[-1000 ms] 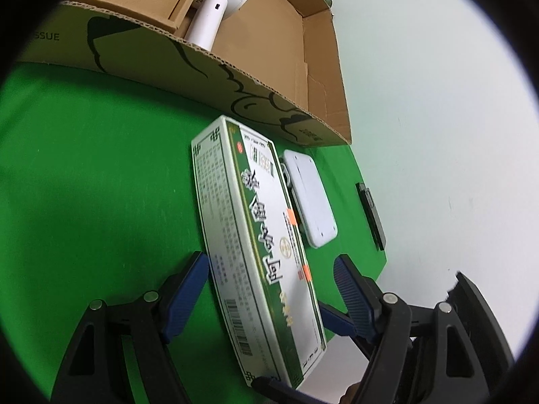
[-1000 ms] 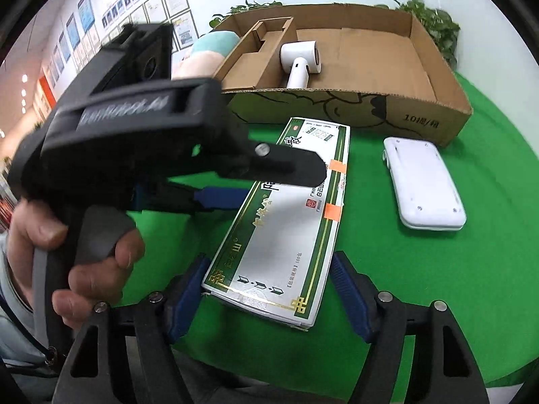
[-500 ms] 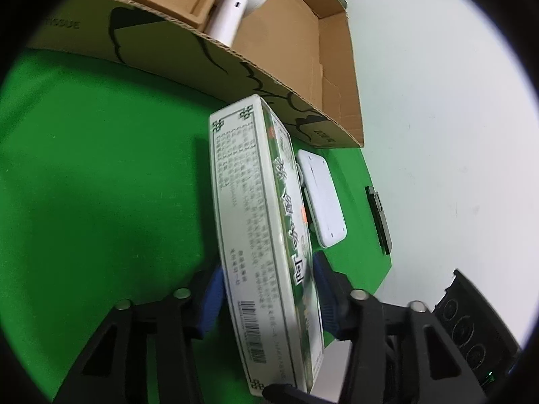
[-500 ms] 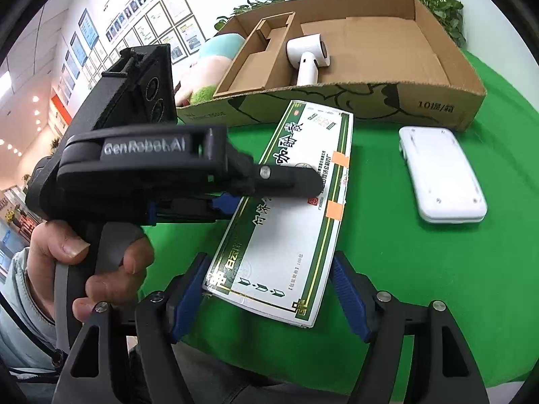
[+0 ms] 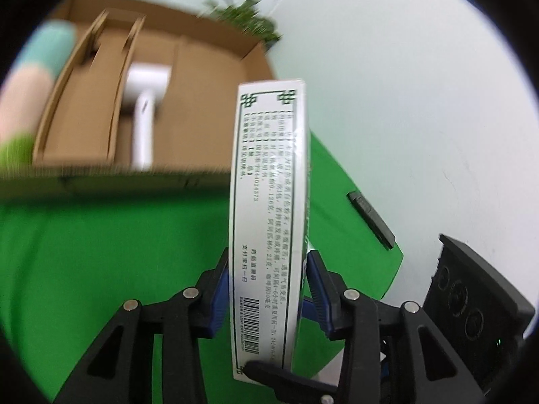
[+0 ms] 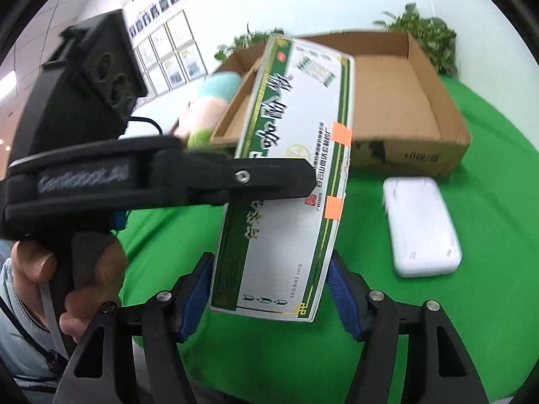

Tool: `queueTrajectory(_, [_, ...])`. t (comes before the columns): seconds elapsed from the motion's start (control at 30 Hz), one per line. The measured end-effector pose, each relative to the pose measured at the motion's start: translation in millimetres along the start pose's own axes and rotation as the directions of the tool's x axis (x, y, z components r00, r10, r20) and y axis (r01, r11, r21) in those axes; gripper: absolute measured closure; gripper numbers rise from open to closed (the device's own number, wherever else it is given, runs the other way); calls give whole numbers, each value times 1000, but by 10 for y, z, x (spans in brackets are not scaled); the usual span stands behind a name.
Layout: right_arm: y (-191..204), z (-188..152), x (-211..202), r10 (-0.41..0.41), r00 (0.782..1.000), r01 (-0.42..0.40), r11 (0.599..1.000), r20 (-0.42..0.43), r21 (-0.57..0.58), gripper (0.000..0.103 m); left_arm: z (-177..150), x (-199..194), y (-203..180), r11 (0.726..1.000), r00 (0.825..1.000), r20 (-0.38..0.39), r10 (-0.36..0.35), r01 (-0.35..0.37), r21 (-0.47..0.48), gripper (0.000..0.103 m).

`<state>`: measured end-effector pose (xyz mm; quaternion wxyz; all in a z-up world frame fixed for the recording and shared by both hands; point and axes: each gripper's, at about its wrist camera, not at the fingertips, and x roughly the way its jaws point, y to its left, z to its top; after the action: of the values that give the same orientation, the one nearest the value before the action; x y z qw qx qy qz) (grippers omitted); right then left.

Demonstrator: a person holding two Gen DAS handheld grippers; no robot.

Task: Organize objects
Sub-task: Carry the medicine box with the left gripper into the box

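I am working over a green cloth [image 6: 438, 320] that covers the table; past its far edge stands a plain white wall [image 5: 421, 84], and to the left of the cardboard box [image 6: 404, 107] a wall hung with framed pictures [image 6: 168, 50]. The cardboard box is my landmark: it sits open-topped at the far side of the cloth, with leafy plants [image 6: 427, 40] behind it.

Inside the box, near its left end, a white handheld device [image 5: 145, 107] lies beside a cardboard divider [image 5: 101, 94]. Outside the box's left end rests a soft toy in teal, pink and green [image 6: 209, 101]. In front of the box's right half a white flat case [image 6: 421, 225] lies on the cloth. Right of the box, at the cloth's edge, lies a dark slim bar [image 5: 370, 219].

The green-and-white medicine carton [image 6: 289, 175] is raised off the cloth in front of the box, tilted, hiding part of the box's front wall and interior. My left gripper [image 5: 266, 289] has just been closing and pinches the carton across its thin sides, blue pads pressed to it. My right gripper [image 6: 269, 289] has also been closing; its jaws straddle the carton's near end, and I cannot tell whether the pads press on it. The left gripper's black body blocks much of the right camera's left side, with a hand [image 6: 67, 269] on its grip.
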<state>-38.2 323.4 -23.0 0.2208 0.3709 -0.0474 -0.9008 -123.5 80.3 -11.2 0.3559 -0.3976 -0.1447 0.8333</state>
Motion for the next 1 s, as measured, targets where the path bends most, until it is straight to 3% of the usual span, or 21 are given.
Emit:
queueTrajectory(0.2, [0, 233, -24, -9, 997, 11, 1000, 78, -24, 42, 207, -105, -192, 993, 997, 72, 25, -33, 111, 62])
queueTrajectory(0.53, [-42, 780, 71, 1, 987, 5, 999, 163, -35, 42, 657, -400, 7, 996, 990, 142, 15, -27, 86, 63])
queueTrajectory(0.83, [-212, 1493, 259, 21, 991, -17, 999, 134, -28, 42, 1174, -375, 105, 995, 987, 158, 29, -43, 88, 63])
queueTrajectory(1.0, [-370, 1794, 446, 32, 996, -32, 999, 84, 4, 42, 1403, -213, 231, 998, 993, 111, 35, -40, 45, 64])
